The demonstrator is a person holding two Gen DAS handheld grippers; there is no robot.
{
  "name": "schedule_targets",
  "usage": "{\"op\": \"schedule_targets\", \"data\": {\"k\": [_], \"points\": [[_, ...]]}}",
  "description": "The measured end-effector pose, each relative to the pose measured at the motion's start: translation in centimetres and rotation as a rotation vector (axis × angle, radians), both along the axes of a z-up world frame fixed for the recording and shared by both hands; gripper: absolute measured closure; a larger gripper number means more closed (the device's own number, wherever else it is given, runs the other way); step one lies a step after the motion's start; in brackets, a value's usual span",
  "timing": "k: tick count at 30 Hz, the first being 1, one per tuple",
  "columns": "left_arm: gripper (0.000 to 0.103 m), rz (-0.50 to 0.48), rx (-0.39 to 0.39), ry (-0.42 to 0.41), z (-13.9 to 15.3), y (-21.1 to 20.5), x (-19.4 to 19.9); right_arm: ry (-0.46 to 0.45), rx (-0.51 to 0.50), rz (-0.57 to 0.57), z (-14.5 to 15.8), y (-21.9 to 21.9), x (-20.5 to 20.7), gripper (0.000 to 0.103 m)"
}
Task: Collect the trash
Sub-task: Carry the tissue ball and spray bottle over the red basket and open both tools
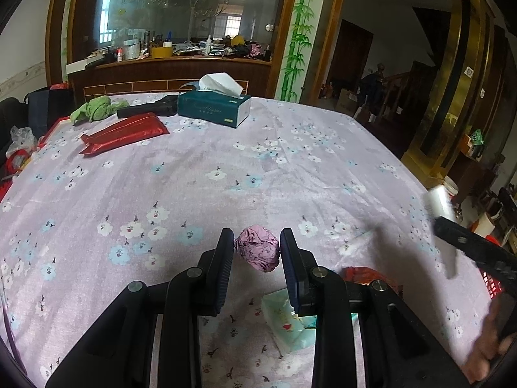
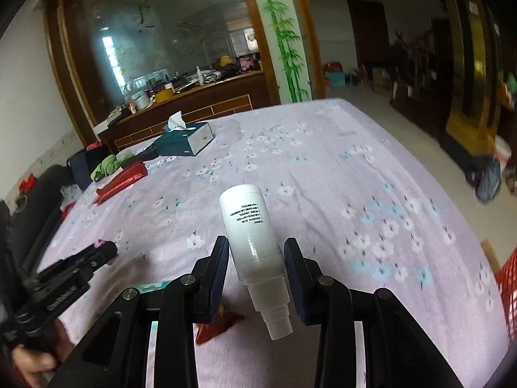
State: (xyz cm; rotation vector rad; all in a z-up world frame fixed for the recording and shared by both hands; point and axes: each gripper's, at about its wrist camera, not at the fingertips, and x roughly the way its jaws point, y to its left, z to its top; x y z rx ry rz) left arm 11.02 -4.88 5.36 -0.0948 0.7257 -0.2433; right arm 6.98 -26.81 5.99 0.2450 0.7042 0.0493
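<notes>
Two tongs work over a wide surface (image 1: 290, 148) draped in a lilac cloth printed with white and blue blossoms. The left tongs (image 1: 257, 252) are clamped on a crumpled purple paper ball (image 1: 257, 248); the right tongs (image 2: 257, 260) are clamped on a white bottle (image 2: 250, 232), its nozzle end towards the camera. At the far edge lie a teal tissue box (image 1: 214, 109), a red packet (image 1: 124, 132) and a green cloth (image 1: 93, 110). Beyond stand a cluttered wooden counter (image 1: 168, 64) under a large glass pane and a pillar painted with bamboo (image 1: 299, 32).
</notes>
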Motion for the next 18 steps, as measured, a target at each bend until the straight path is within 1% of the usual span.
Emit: {"op": "schedule_targets", "data": {"k": [3,6,10,14,18], "points": [[0.075,-0.014,-0.035,0.004,0.4,0.1,-0.1,-0.002,0.0,0.001,1.1,-0.5,-2.2,0.065],[0.075,-0.028,-0.016,-0.021,1.2,-0.6,-0.6,-0.008,0.016,0.003,2.0,-1.4,-5.4,0.065],[0.075,-0.058,-0.019,-0.039,2.8,-1.7,-2.0,-0.009,0.061,0.003,2.8,-3.2,-9.5,0.065],[0.075,-0.1,0.018,-0.066,4.4,-3.5,-5.3,-0.024,0.113,-0.005,3.4,-5.0,-13.1,0.065],[0.075,-0.145,0.005,-0.094,5.8,-5.2,-9.7,-0.045,0.162,0.001,3.7,-6.0,-16.3,0.065]]}}
